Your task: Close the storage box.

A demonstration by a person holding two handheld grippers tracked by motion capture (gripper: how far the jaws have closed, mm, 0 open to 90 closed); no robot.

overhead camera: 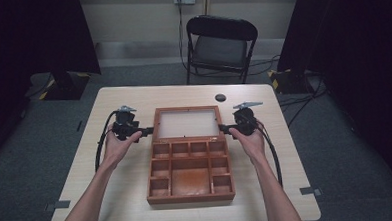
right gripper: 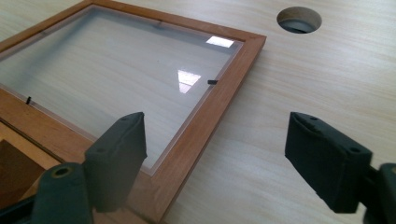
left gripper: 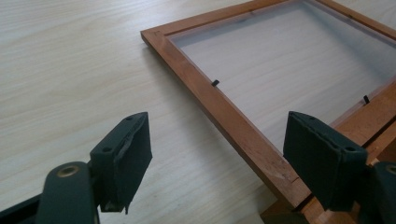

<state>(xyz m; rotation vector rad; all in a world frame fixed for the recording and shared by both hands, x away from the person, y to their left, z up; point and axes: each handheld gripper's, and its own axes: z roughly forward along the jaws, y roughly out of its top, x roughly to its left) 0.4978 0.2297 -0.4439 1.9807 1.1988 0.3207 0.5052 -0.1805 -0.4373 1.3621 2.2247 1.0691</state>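
A brown wooden box (overhead camera: 190,172) with several compartments lies open in the middle of the table. Its glass-paned lid (overhead camera: 186,123) is folded back flat on the tabletop behind it. My left gripper (overhead camera: 146,131) is open at the lid's left edge, its jaws straddling the wooden frame (left gripper: 219,114) near the hinge corner. My right gripper (overhead camera: 226,130) is open at the lid's right edge, jaws either side of the frame (right gripper: 205,119). Nothing is held in either gripper.
A round cable hole (overhead camera: 220,97) (right gripper: 299,19) is in the table behind the lid's right corner. A black folding chair (overhead camera: 220,45) stands beyond the far edge. Bare light wood tabletop (overhead camera: 276,152) lies on both sides of the box.
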